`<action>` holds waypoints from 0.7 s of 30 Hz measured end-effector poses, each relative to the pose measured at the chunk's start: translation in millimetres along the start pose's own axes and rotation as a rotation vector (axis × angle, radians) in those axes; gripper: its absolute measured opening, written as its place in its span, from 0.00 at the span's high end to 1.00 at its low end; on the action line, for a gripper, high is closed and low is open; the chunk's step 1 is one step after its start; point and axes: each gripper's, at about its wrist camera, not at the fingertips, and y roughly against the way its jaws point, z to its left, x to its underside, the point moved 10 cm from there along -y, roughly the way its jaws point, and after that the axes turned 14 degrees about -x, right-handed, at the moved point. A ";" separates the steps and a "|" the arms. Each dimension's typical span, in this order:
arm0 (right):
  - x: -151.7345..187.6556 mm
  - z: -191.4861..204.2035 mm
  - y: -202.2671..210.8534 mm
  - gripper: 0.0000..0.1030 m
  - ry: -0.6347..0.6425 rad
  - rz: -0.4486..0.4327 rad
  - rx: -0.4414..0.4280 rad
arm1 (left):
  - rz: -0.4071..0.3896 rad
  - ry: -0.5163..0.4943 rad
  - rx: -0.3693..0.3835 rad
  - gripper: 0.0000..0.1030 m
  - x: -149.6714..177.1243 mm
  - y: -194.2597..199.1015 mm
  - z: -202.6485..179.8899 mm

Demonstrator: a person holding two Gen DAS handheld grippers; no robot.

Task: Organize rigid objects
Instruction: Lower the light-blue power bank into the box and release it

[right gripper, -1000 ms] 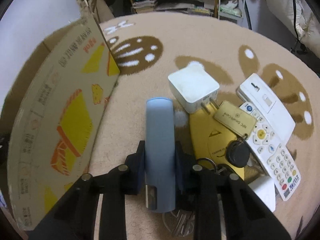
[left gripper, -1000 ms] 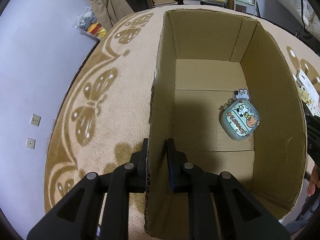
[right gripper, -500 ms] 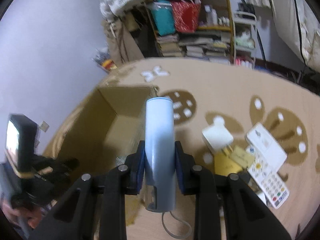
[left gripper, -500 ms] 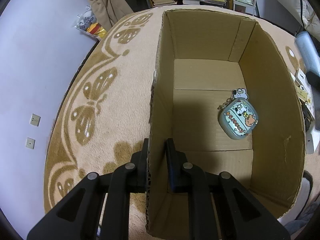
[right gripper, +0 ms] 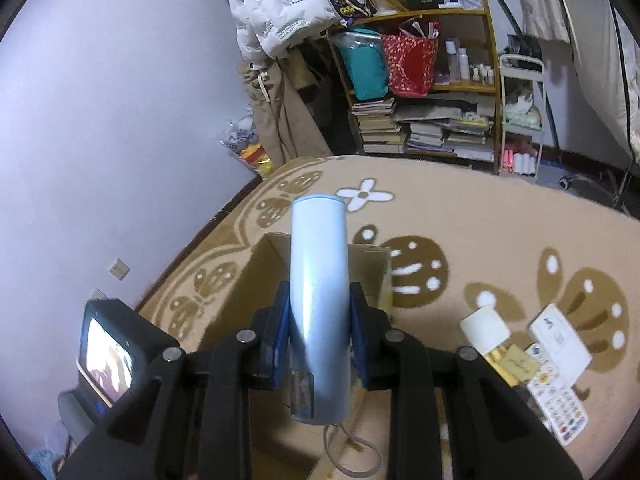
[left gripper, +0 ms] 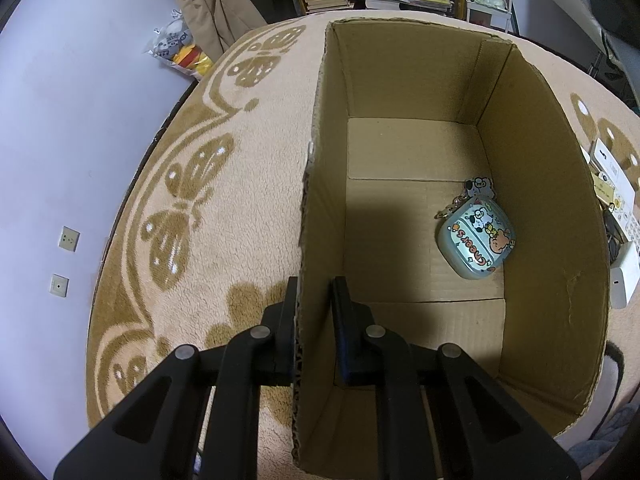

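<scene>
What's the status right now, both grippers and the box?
Left gripper clamped on box wall. Right gripper holding blue cylinder above the box. One earbud case inside; drop path clear.

Black tool (right gripper: 319, 320), blue pads (right gripper: 281, 336), silver screws.

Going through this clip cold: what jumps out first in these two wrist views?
In the right wrist view, the pale blue cylinder fills the centre, clamped in the right gripper above the open cardboard box. In the left wrist view, the left gripper straddles the box's near wall, and a cartoon-printed case with a keychain lies alone on the box floor against the right wall.
</scene>
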 end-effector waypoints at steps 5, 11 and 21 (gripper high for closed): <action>10.6 0.8 -16.5 0.72 -0.044 0.028 -0.024 | 0.004 0.006 0.006 0.87 0.6 0.1 -1.3; 38.8 -8.2 -35.5 0.72 -0.101 0.107 -0.034 | 0.003 0.001 0.003 0.87 0.2 -0.1 -0.4; 53.4 -11.4 -44.5 0.74 -0.106 0.124 -0.032 | 0.009 0.003 0.009 0.87 0.8 0.5 0.4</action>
